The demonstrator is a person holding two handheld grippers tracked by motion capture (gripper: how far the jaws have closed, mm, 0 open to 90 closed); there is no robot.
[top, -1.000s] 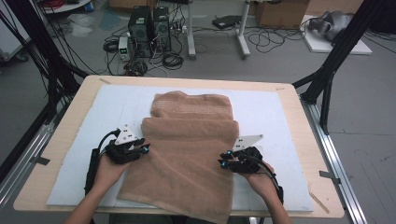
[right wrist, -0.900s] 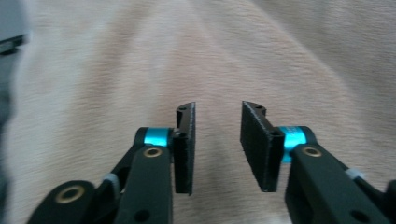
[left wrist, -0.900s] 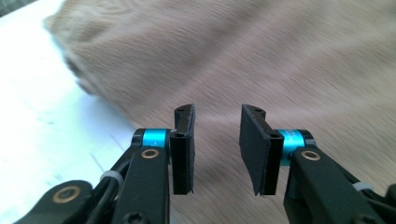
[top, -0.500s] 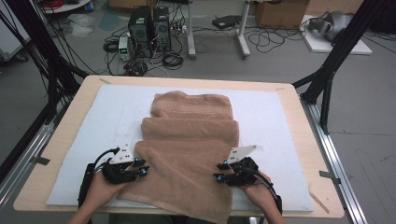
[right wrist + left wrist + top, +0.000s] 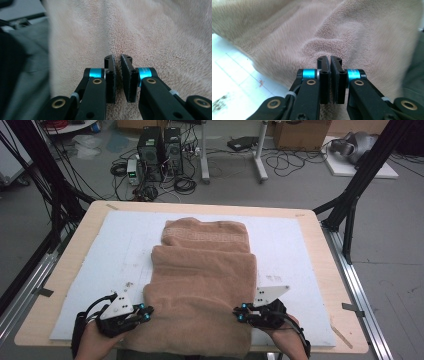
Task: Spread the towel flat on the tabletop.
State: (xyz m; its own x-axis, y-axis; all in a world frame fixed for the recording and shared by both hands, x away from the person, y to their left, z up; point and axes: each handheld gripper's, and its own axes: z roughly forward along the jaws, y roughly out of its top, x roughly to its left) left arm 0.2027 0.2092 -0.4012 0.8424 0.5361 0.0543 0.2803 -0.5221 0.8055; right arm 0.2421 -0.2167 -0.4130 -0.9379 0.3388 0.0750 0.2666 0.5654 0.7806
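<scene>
Desk: light wood top, mostly covered by a white sheet.

Towel: tan terry cloth, lying along the middle of the white sheet, running from far to near. Far part is narrower and carries a woven band pattern; a second, wider layer lies over it and spreads toward the near edge, where the cloth hangs over the desk's near rim. Surface rumpled, with soft folds seen in the left gripper view.

Left gripper: at the towel's near left corner, held in the person's hand at the near edge. In the left gripper view the jaws are pressed together with towel cloth pinched between them.

Right gripper: at the towel's near right edge, level with the left one. In the right gripper view the jaws stand almost closed, a thin slit between them, a fold of the towel caught in it.

Floor beyond the far side: computer towers and loose cables.
</scene>
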